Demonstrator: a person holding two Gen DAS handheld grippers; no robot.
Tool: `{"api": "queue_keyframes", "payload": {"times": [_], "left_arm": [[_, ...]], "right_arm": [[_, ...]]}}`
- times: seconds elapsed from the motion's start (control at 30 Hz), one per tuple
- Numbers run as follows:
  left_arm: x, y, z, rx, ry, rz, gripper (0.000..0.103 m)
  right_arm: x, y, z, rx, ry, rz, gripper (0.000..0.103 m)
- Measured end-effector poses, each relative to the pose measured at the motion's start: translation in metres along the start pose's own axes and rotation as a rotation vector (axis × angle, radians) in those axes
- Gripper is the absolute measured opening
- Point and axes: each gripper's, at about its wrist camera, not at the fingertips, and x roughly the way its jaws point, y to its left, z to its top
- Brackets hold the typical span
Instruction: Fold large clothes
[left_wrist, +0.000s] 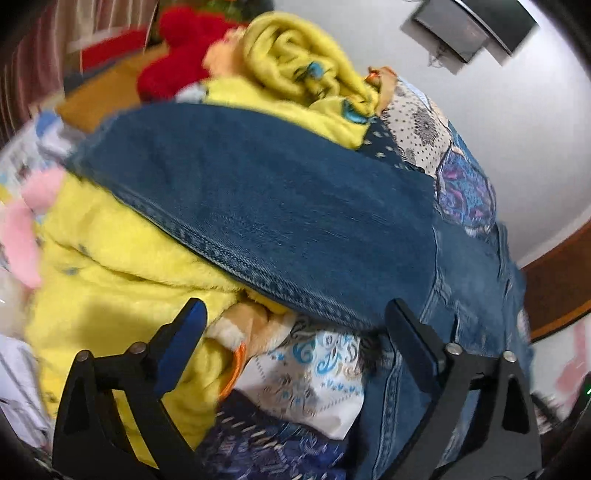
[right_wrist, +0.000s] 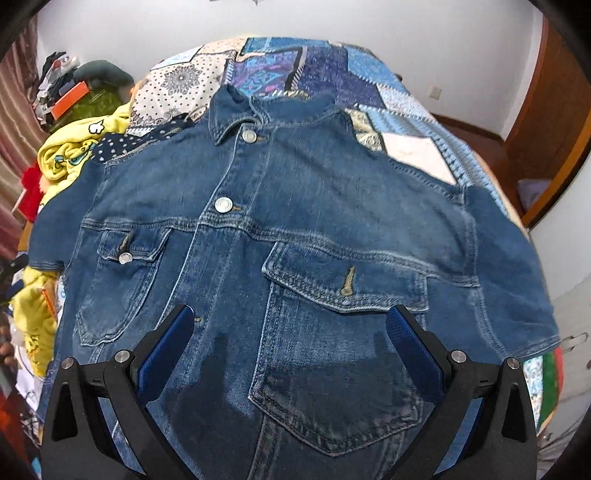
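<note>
Your right gripper (right_wrist: 290, 319) hangs wide apart above the denim jacket (right_wrist: 280, 229), spread front-up across the frame's centre on the patchwork quilt (right_wrist: 373, 66). Your left gripper (left_wrist: 295, 317) gapes wide too, holding nothing, beside the jacket's sleeve (left_wrist: 266, 206) and yellow fleece (left_wrist: 122, 273).

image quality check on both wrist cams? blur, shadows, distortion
Left wrist: heavy motion blur, denim jacket and yellow fleece smeared, open left gripper sharper. Right wrist: mostly sharp, jacket stitching readable, right gripper open, finger shadows on the denim. Both: strong fisheye bending, dark corner vignette.
</note>
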Motion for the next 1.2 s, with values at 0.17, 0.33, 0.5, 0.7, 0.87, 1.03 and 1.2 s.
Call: {"api": "queue_keyframes", "payload": {"times": [0.17,0.33,0.5,0.7,0.87,1.03,1.2], "left_arm": [[0.025,0.024,0.012,-0.132,0.032,-0.071,0.082],[0.034,0.043,0.022,-0.240,0.018,-0.113,0.072],[0.029,0.038,0.028,-0.214,0.019,-0.063,0.036],[-0.002,0.008,0.038,-0.064,-0.037,0.041,0.021],[-0.033,-0.038,0.043,0.105,-0.112,0.098,0.011],[-0.056,-0.100,0.043,0.248,-0.188,0.085,0.008],[-0.055,-0.180,0.025,0.431,-0.207,0.034,0.007]], "right_arm": [[0.006,-0.006,0.000,0.036,0.026,0.027,0.103],[0.012,-0.012,0.000,0.087,0.057,0.060,0.103],[0.013,-0.013,0.001,0.122,0.074,0.091,0.103],[0.004,-0.013,0.002,0.126,0.055,0.109,0.103],[-0.006,-0.017,0.000,0.147,0.039,0.142,0.103],[-0.018,-0.026,-0.002,0.173,0.015,0.164,0.103],[-0.028,-0.038,-0.004,0.202,0.003,0.188,0.103]]}}
